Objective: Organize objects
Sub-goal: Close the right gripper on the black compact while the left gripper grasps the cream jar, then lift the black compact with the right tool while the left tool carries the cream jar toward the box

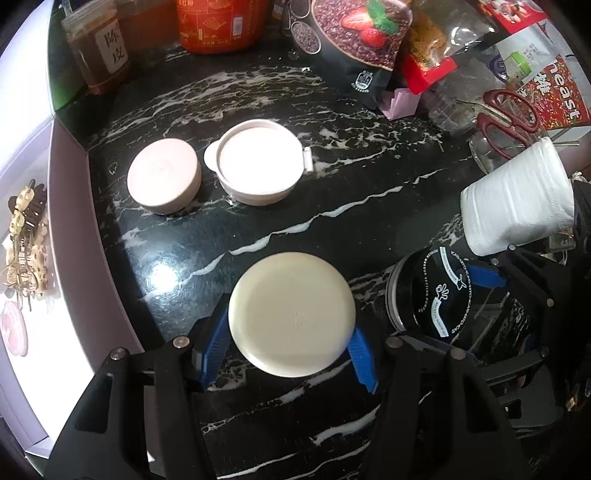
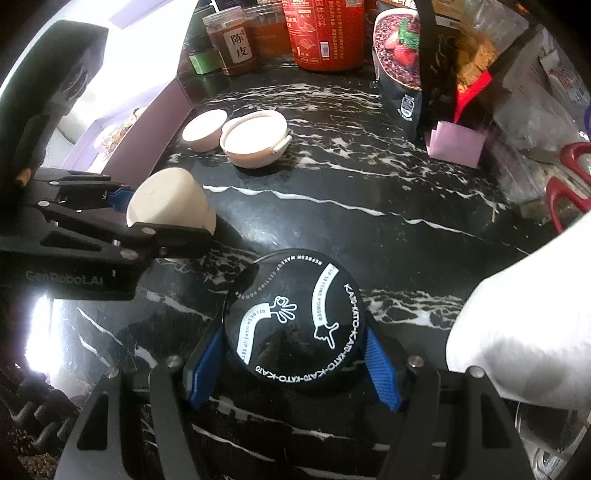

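r view: cream cup (image 2: pixel 171 201) tilted.

Black round jar lid (image 2: pixel 295 314): "KATO-KATO" repeated around the rim, "REFRESH MAKEUP SETTING POWDER" on white bands. Brown jar (image 2: pixel 231 46): white label "陈皮". Left gripper (image 2: pixel 162 218) body: "GenRobot.AI". Red box (image 1: pixel 554 96): "heast" readable. Red bottle (image 2: pixel 325 33): Chinese text, mostly unreadable.

Left claw (image 1: pixel 291 347) and right claw (image 2: pixel 295 365) both clamped, side by side
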A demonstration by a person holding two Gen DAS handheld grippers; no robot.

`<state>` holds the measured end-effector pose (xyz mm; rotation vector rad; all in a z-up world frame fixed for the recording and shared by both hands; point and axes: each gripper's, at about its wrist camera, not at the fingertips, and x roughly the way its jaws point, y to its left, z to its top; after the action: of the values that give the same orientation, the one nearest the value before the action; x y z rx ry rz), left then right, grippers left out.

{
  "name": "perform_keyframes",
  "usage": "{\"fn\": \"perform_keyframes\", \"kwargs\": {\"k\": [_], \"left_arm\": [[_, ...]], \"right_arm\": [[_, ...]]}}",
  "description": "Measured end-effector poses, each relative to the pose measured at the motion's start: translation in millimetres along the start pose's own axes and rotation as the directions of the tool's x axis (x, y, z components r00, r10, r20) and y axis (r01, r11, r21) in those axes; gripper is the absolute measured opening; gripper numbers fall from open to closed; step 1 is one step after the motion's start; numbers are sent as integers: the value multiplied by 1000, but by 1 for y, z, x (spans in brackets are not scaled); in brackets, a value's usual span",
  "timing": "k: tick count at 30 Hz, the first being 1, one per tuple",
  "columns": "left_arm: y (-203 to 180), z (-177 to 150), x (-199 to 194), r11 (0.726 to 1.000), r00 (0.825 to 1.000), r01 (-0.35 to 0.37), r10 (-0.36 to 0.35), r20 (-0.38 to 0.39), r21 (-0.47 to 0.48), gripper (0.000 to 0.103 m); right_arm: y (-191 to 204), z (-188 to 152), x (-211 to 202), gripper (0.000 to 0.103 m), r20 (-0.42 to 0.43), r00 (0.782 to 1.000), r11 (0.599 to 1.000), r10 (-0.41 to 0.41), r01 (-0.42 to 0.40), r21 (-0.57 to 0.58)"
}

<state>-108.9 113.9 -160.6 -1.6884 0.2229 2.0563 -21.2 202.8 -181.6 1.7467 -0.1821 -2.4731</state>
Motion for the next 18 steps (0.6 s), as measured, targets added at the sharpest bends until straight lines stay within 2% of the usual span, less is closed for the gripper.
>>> {"fn": "perform_keyframes", "kwargs": {"k": [18], "left_arm": [[-15, -11, -35, 999, 999, -11, 10, 33, 33, 56]], "right_arm": [[6, -1, -36, 70, 29, 999, 999, -41, 41, -8]]}}
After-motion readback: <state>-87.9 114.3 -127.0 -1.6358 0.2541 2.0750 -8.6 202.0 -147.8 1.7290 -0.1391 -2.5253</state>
